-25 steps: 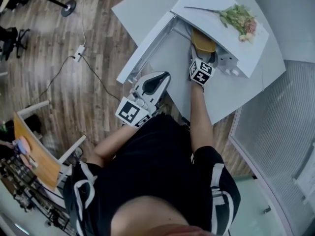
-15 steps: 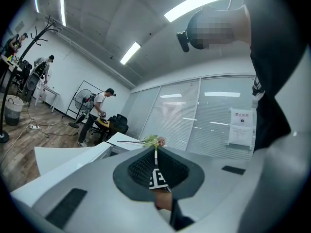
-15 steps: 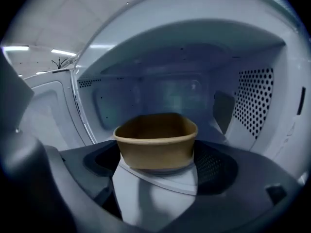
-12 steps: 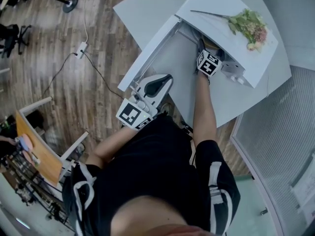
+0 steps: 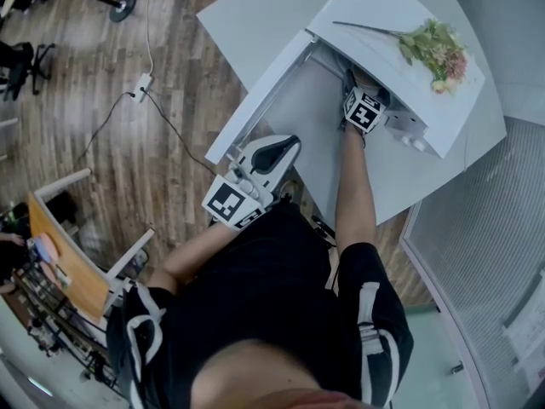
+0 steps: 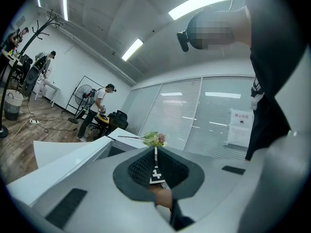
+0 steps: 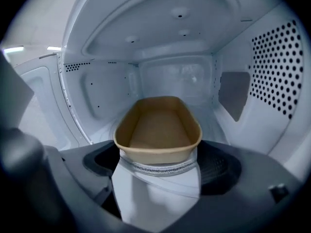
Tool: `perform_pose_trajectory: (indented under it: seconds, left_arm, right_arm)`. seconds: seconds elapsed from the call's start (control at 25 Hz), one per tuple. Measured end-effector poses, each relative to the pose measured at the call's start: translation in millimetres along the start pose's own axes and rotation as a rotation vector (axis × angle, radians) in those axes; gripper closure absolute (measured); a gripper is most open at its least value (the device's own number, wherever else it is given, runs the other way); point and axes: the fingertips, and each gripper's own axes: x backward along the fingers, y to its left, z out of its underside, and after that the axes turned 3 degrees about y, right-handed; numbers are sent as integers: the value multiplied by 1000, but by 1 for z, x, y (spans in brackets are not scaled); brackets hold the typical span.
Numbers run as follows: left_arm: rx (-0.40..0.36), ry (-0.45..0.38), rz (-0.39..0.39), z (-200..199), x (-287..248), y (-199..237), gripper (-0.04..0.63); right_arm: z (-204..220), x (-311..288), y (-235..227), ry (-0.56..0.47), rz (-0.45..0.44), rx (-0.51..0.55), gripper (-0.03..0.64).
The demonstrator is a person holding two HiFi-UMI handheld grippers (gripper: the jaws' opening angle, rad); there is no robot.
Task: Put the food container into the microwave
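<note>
1. The person (image 5: 272,313) stands at a white table (image 5: 247,15), with both arms stretched forward over it
2. The left gripper (image 5: 285,143) is held low in front of the body, at the near edge of the table and just beside the open door (image 5: 255,88) of the microwave (image 5: 383,15). In its own view the left gripper (image 6: 155,176) has its jaws pressed together with nothing between them
3. The right gripper (image 5: 364,109) reaches into the mouth of the microwave, so that only its marker cube and rear part show from above
4. In its own view the right gripper (image 7: 156,178) has its jaws spread to the width of the food container (image 7: 158,130) and set against both sides of its near end, clamped on it
5. The food container is a tan, empty oval tub. It sits level in the middle of the white cavity, over the glass turntable (image 7: 160,169), and points lengthwise toward the back wall
6. A bunch of flowers (image 5: 438,45) lies on top of the microwave
7. Farther off, a power strip (image 5: 142,83) with its cable lies on the wooden floor (image 5: 102,143)
</note>
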Motion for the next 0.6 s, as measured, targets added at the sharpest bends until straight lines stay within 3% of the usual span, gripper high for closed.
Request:
perform_pose_trajectory:
  seconds: [0.28,0.52,0.56,0.6]
  left_arm:
    - [-10,-11,17,-3,8,-11,563]
    - [-53,-49,38,-14,35,-52,563]
    - [-61,-56,38,-14,43,-62,563]
    - [-68,-65,36,-13,52,-73,563]
  right_arm:
    - [4,23,2,-23,14,-8,127]
    - [25,121,26,-50,-43,16,134]
    - [30,144,29,-67,-51,16,161]
    - [33,170,32,-93,-56,19,251]
